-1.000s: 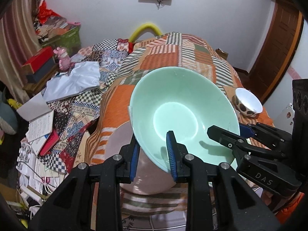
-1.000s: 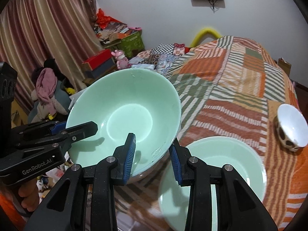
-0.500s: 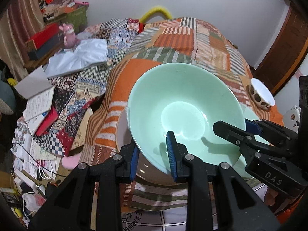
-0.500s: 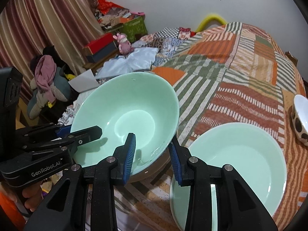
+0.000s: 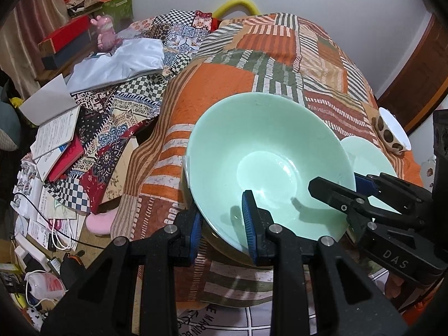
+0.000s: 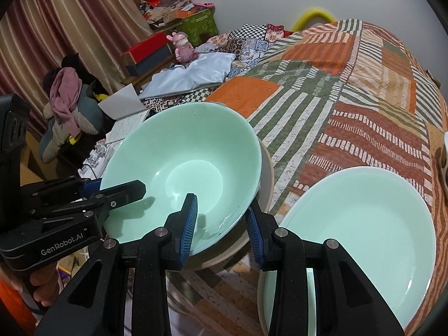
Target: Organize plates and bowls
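Green bowl (image 5: 266, 151) lower, near beige plate (image 6: 267, 179), rim clamped in both jaws.

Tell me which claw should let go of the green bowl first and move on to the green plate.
Right, likely. Both claws grip the green bowl rim, the left claw on the far side, but the green plate lies directly beside the right claw.

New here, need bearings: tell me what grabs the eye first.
A mint green bowl fills the middle, tilted, its near rim clamped by the left tool and the right tool. It sits over a beige plate on a patchwork quilt. A green plate lies to its right.
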A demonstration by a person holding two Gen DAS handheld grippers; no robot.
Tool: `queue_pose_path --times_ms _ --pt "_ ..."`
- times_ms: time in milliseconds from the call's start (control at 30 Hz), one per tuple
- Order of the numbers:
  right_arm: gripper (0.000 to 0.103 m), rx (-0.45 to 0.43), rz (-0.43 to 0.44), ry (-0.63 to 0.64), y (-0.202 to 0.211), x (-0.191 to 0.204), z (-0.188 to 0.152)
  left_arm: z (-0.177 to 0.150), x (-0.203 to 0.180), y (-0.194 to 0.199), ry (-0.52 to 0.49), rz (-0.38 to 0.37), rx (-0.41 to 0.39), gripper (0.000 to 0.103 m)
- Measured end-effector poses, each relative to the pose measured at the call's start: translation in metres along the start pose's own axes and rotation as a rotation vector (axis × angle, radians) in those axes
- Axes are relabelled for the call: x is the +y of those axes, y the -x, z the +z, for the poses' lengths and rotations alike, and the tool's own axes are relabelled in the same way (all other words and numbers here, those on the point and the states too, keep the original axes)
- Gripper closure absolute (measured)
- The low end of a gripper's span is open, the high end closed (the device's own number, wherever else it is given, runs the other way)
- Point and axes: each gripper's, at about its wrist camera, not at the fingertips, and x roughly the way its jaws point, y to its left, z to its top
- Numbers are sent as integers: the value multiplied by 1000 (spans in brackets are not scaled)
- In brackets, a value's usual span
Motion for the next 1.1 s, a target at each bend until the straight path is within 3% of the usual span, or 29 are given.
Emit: queue_pose_path --times_ms 633,1100 --pt "70 -10 9 -11 11 -9 -1 -1 2 -11 12 -15 26 76" --pt "70 -46 39 4 30 -23 -7 5 -2 -9 2 26 40 76"
